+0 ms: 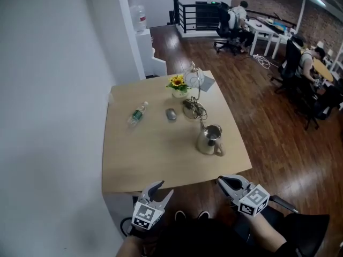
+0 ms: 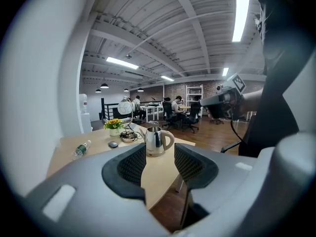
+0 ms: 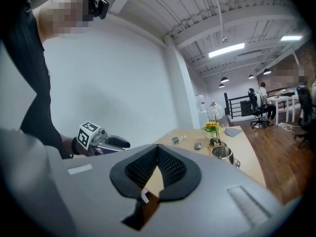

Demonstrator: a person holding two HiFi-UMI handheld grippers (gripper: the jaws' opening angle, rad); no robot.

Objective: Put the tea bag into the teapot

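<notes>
A steel teapot (image 1: 210,139) with its lid off stands near the right edge of the wooden table (image 1: 144,159). I see no tea bag on the table. My left gripper (image 1: 165,188) hovers off the table's near edge, open and empty. Between its pads the left gripper view shows the teapot (image 2: 157,141) farther off. My right gripper (image 1: 220,181) is also off the near edge, right of the left one, with its pads (image 3: 170,164) meeting at the tips. A small white bit (image 3: 144,196) shows low in their gap; I cannot tell what it is.
Behind the teapot lie a cable coil (image 1: 193,109), a grey mouse (image 1: 171,114), a water bottle (image 1: 138,114) on its side, a sunflower pot (image 1: 178,84) and a wire lamp (image 1: 194,78). A white wall runs along the left. People sit at desks far right.
</notes>
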